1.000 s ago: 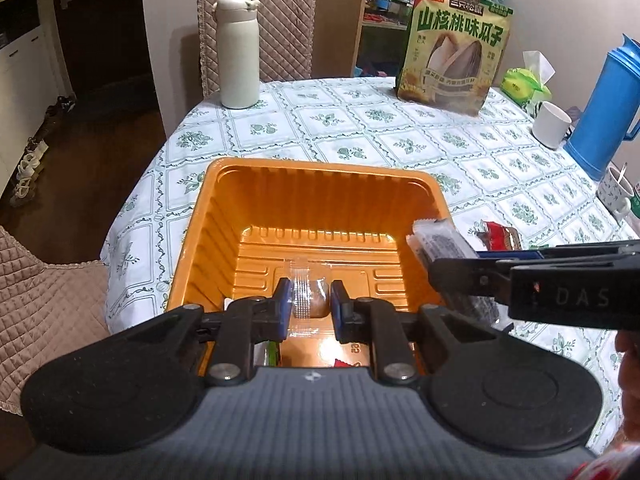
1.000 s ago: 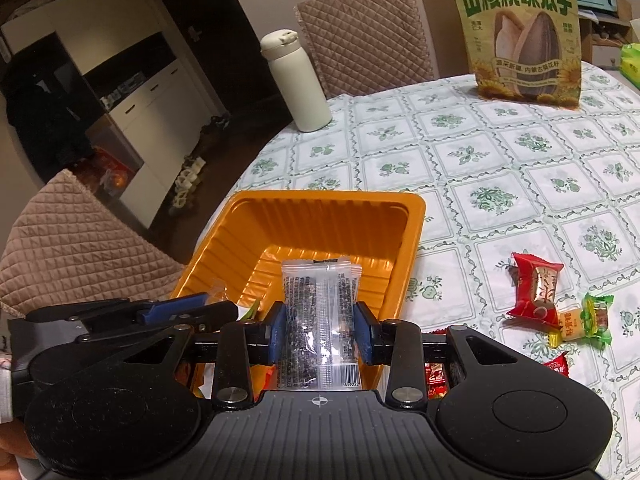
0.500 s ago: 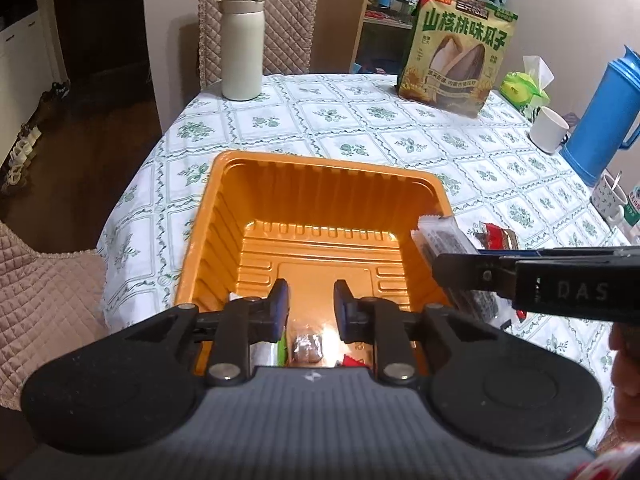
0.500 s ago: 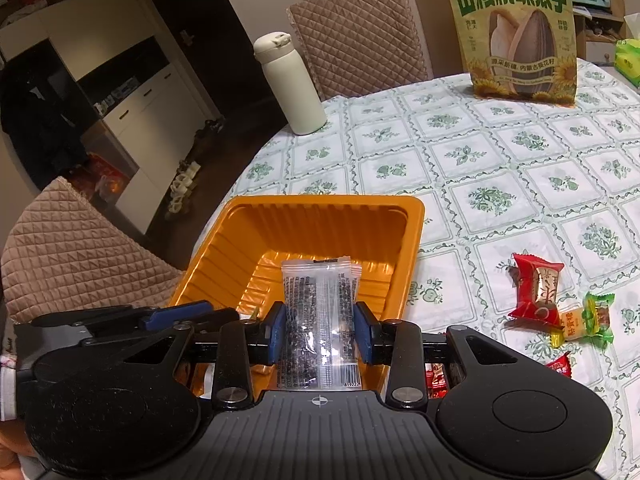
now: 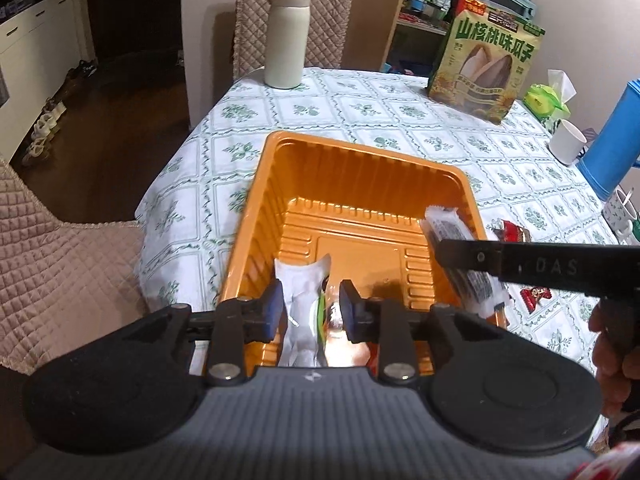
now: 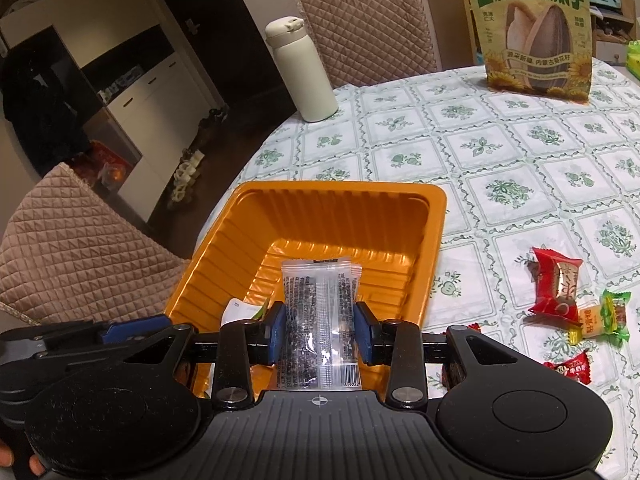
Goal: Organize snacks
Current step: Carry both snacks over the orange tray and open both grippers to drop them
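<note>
Currently the left gripper (image 5: 311,311) hovers over the near end of the orange tray (image 5: 362,168), fingers opening, nothing pinched. Below the gap, on the tray floor, lie a white sachet (image 5: 303,304) and a small clear-wrapped candy (image 5: 333,316). The right gripper (image 6: 319,332) is over the tray's near right side, fingers closed on a clear packet of black seeds (image 6: 318,320), held upright above the tray floor. On the desk (image 6: 520,152) just right of the tray lie loose snacks: a red-wrapped candy (image 6: 556,284), a green-and-yellow one (image 6: 604,316) touching it, and a smaller red one (image 6: 572,366) nearer. Farther back a cream thermos bottle (image 5: 285,34) stands at the far left edge and a big sunflower seed bag (image 5: 486,58) stands upright far right. Right edge, left view: white cup (image 5: 567,142) beside a blue jug (image 5: 618,136).
</note>
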A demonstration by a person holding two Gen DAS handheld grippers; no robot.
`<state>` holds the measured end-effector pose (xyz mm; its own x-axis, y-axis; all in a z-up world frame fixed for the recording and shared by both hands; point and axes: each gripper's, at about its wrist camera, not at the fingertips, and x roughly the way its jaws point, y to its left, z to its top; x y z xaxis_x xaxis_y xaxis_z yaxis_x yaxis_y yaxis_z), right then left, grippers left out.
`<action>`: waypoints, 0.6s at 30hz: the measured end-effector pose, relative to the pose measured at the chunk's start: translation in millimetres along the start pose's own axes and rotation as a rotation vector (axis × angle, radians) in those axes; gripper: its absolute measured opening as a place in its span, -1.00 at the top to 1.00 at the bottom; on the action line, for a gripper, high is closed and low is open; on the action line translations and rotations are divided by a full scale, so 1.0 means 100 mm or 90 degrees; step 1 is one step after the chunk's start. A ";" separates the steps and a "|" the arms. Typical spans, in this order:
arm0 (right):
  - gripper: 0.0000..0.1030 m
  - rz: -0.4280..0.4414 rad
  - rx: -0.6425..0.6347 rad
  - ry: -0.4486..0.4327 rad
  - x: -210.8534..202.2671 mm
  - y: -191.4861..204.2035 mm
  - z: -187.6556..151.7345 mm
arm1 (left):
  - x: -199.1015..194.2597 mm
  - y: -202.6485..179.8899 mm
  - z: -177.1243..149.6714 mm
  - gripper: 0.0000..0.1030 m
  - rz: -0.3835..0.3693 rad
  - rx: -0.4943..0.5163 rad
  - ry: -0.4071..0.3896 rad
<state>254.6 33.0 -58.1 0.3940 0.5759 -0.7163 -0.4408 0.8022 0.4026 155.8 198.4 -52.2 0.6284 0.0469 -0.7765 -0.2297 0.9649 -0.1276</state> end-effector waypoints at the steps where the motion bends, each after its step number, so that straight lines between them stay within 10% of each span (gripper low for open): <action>1: 0.28 0.004 0.000 -0.003 0.01 0.00 0.00 | -0.01 0.00 -0.01 0.46 0.001 -0.002 0.000; 18: 0.01 0.019 -0.004 0.001 -0.21 -0.02 -0.12 | -0.28 -0.05 -0.14 0.31 0.011 -0.017 -0.014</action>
<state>237.9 17.4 -50.5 0.3794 0.5991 -0.7051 -0.4571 0.7839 0.4202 129.0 188.3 -38.4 0.6405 0.0699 -0.7648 -0.2600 0.9568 -0.1303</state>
